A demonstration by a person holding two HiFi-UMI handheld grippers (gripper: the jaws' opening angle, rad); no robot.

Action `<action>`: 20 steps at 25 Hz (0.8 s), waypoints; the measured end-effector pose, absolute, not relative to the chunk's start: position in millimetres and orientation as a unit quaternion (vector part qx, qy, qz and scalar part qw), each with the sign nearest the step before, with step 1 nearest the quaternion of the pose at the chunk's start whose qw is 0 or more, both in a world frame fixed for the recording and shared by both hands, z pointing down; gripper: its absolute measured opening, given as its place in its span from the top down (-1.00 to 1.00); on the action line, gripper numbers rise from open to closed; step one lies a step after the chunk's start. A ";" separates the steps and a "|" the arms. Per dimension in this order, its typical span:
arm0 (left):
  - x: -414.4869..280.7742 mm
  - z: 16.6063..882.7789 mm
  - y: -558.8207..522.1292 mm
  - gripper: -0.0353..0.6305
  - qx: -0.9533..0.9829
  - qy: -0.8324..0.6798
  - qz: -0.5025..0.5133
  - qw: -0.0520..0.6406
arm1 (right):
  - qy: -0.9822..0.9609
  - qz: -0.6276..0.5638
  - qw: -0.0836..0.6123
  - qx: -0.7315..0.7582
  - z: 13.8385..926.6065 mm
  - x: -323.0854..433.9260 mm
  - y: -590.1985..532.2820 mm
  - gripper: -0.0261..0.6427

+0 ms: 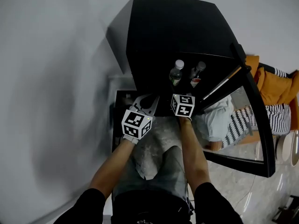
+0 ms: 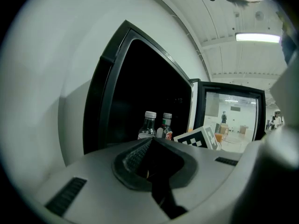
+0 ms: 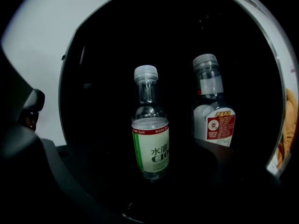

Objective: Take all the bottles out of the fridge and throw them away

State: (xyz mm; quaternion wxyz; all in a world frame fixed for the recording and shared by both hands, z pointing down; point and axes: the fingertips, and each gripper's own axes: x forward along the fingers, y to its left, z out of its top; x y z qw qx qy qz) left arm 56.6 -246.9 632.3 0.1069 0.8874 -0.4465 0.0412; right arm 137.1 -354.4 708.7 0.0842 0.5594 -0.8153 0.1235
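R forearm (image 1: 194, 157) straight out twd fridge (image 1: 168, 36)

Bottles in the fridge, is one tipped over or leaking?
No. The green-label bottle and the red-label bottle both stand upright, caps on, side by side inside the open fridge. Nothing looks spilled or broken.

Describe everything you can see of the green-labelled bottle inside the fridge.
The green-labelled bottle is small and looks like clear plastic, with a pale screw cap, a narrow neck and rounded shoulders. Its white label has a green stripe down the left edge, a red band on top and dark print. It stands upright on the dark floor of the open black fridge, left of the red-labelled bottle and apart from it. Nothing else touches it. Whether it holds liquid cannot be told.
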 end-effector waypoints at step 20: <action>47.7 658.8 -236.2 0.88 0.885 -0.456 0.052 0.077 | -0.812 0.089 0.092 0.569 729.0 131.5 -363.3 0.00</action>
